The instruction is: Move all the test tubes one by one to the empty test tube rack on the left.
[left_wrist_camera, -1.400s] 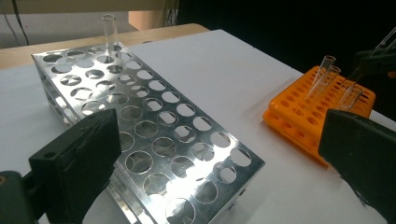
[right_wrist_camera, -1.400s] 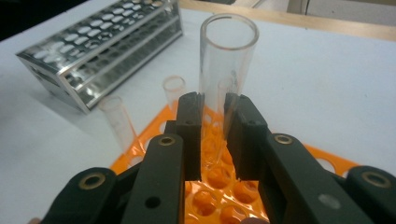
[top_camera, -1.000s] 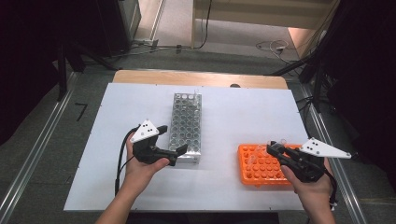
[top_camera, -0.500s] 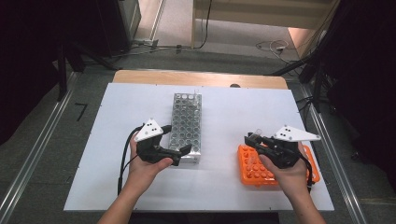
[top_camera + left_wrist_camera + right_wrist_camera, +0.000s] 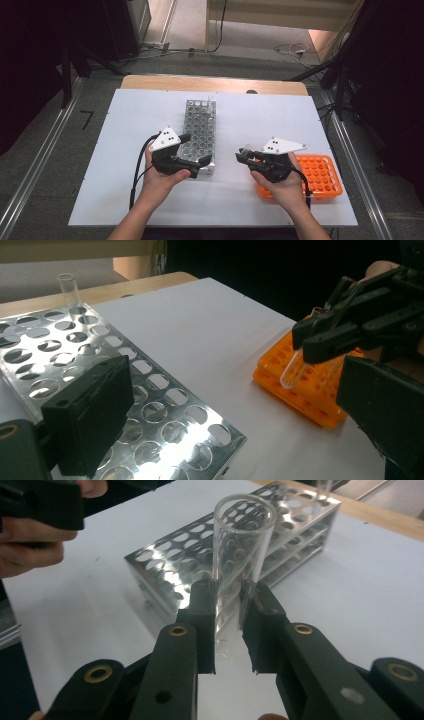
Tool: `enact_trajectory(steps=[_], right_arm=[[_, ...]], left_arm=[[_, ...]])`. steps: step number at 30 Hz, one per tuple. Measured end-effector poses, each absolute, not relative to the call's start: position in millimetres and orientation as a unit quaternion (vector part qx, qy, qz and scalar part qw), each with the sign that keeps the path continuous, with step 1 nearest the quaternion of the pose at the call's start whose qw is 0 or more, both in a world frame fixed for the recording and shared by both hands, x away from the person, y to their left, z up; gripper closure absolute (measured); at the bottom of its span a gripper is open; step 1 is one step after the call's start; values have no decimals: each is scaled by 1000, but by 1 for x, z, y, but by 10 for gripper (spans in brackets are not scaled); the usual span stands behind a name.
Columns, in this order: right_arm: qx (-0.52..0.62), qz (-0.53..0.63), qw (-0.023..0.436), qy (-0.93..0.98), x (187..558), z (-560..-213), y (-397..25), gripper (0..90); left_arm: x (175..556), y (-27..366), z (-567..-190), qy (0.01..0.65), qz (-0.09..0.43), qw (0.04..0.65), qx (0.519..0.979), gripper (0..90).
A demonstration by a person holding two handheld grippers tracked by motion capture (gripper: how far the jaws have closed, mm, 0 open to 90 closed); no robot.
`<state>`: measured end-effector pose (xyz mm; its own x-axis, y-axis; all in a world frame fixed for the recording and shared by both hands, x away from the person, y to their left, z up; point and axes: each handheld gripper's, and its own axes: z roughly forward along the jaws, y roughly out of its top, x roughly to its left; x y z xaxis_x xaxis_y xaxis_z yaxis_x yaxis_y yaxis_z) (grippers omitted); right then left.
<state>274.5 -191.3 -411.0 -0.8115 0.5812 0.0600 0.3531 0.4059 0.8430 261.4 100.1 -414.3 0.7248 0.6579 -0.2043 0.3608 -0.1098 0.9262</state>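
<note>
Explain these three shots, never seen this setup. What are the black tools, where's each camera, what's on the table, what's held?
There is no robot arm here: a person holds a two-jaw handheld gripper in each hand. The high view looks down from above the person's side of the white table. The other two pictures come from cameras riding on each gripper, looking along its black jaws.

On the table stand a metal test tube rack, with one glass tube at its far end, and an orange test tube rack.

The right gripper is shut on a clear test tube, carried above the table between the two racks. The left gripper is open, its jaws on either side of the metal rack's near end, seemingly to steady it.
</note>
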Motion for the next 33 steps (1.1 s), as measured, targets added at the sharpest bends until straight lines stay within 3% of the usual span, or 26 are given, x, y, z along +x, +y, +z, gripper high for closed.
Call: enact_trajectory(steps=[8, 17, 33], right_arm=[[261, 452, 113, 845, 267, -422, -172, 737], [248, 448, 104, 853, 262, -428, -159, 738], [234, 441, 92, 862, 257, -432, -149, 738]], left_arm=[[257, 86, -414, 330, 114, 576, 739, 82], [254, 75, -414, 307, 91, 586, 744, 249], [249, 54, -420, 285, 97, 563, 770, 550]])
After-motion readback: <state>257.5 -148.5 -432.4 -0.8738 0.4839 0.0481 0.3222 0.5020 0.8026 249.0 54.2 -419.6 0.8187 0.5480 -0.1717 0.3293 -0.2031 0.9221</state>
